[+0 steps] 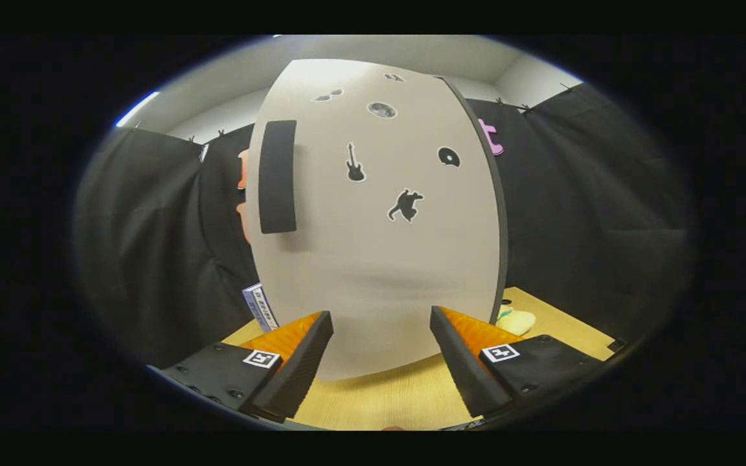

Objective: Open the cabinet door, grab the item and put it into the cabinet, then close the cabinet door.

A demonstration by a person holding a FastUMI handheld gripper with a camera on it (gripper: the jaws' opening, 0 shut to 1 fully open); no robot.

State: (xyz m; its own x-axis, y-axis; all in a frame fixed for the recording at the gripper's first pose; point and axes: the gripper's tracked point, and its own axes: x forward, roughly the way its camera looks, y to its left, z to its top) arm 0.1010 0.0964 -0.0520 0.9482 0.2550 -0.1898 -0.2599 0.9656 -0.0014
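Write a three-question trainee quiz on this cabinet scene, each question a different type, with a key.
1. True or false: the cabinet door is shut.
2. Multiple choice: the tool has its fingers A) spread apart with nothing between them, B) clamped on the handle, C) gripping a box.
3. Fill in: the dark vertical handle sits near the door's ____ edge as seen over the fingers.

Key: 1 true. 2 A. 3 left.

Pale cabinet door (373, 259) shut, black handle (277, 176) (upright), stickers, yellowish item (517, 320) beside
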